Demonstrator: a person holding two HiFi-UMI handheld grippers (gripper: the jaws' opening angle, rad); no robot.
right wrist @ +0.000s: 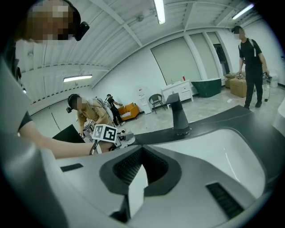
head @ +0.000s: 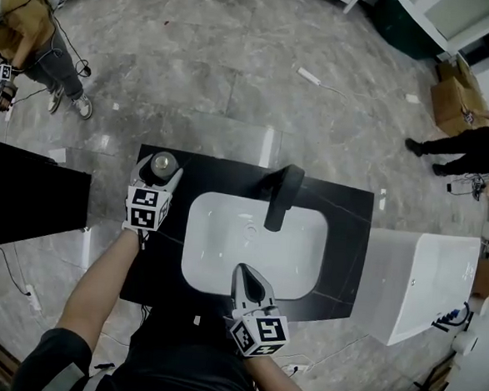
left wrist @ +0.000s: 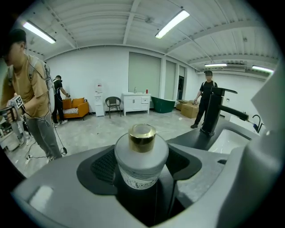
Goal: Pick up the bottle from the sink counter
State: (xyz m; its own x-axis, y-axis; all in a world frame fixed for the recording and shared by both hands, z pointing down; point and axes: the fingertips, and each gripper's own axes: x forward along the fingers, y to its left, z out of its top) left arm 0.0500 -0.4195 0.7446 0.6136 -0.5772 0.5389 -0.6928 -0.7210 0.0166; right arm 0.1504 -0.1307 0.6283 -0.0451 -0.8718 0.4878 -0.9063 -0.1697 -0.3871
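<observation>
A squat white bottle (head: 162, 165) with a gold cap stands upright at the far left corner of the black sink counter (head: 350, 240). My left gripper (head: 160, 174) reaches over that corner with a finger on each side of the bottle. In the left gripper view the bottle (left wrist: 141, 162) fills the gap between the wide-set pads, which stand close beside it without a visible squeeze. My right gripper (head: 245, 272) hovers over the near rim of the white basin (head: 215, 255). Its jaws are shut with nothing held, and in the right gripper view (right wrist: 140, 171) only a white sliver shows between them.
A black faucet (head: 282, 197) rises behind the basin. A white box-shaped unit (head: 422, 278) adjoins the counter's right end and a black panel (head: 27, 196) stands to its left. One person (head: 38, 42) stands at the far left, another (head: 473, 148) at the far right.
</observation>
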